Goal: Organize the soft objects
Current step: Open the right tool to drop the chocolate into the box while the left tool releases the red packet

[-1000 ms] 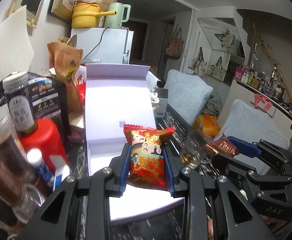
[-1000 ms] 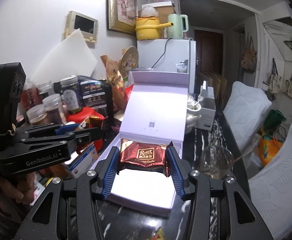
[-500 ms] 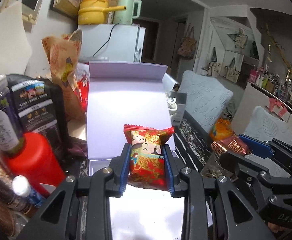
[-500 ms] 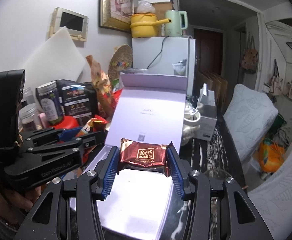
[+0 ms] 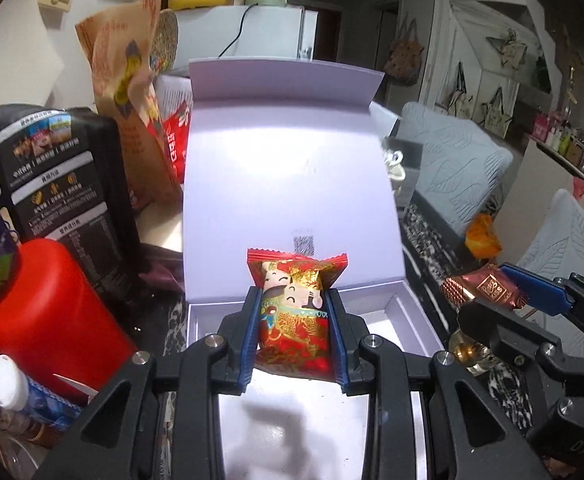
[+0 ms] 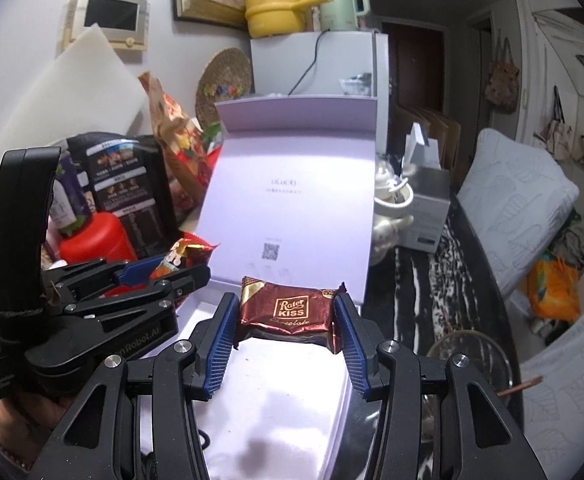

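Left hand-held gripper [image 5: 294,334] squeezes red snack pack [image 5: 294,312], long way forward | right hand-held gripper [image 6: 287,336] squeezes chocolate pack [image 6: 287,314] | both just above open white box [image 5: 292,184] tray; drop is straight down

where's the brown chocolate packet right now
The chocolate packet is clamped in the right hand-held gripper, over the open white box. In the left wrist view it shows at the right edge, beside the red snack packet.

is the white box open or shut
Open: the white box has its lid standing up behind the tray, whose visible floor looks bare.
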`<state>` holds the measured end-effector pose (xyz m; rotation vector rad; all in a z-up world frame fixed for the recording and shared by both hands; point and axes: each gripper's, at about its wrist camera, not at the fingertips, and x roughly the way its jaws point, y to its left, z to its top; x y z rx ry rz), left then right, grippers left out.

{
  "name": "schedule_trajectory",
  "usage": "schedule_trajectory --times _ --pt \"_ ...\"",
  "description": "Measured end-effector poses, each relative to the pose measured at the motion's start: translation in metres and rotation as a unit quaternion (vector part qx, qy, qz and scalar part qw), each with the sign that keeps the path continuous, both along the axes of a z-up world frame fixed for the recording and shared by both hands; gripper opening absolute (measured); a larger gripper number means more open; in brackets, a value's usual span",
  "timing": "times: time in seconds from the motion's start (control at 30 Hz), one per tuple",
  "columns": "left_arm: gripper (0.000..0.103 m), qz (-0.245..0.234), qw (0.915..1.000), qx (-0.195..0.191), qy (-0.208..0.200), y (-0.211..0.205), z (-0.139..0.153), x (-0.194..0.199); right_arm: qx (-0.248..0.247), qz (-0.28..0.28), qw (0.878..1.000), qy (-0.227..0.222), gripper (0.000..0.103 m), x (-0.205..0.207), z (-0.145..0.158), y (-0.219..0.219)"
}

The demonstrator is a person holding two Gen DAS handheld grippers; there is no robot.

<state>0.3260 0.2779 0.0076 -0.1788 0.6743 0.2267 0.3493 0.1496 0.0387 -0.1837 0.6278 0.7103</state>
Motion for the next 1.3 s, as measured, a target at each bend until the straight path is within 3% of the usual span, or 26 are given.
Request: schedule_trajectory --times 0.37,0.77,0.9,0.97,1.03,1.3 --pt "0.030 0.008 0.9979 0.007 0.064 0.009 -0.034 0.026 -0.016 -0.005 1.000 0.024 0.049 0.025 -0.027 0.014" --pt "0.031 0.024 0.9932 0.002 0.114 0.014 -0.051 0.037 -0.016 0.003 0.998 0.059 0.053 0.041 -0.038 0.023" --pt "0.034 0.026 0.9926 0.000 0.119 0.011 -0.051 0.037 -0.022 -0.001 0.998 0.057 0.055 0.041 -0.038 0.023" --pt "0.042 0.028 0.9925 0.004 0.119 0.011 -0.051 0.037 -0.027 -0.007 0.998 0.055 0.062 0.041 -0.037 0.023" --pt "0.050 0.029 0.9926 0.007 0.118 0.010 -0.051 0.036 -0.028 -0.010 0.998 0.053 0.062 0.041 -0.037 0.021" --pt "0.051 0.032 0.9936 0.012 0.108 0.005 -0.038 0.028 -0.031 -0.019 0.998 0.041 0.062 0.036 -0.030 0.014"
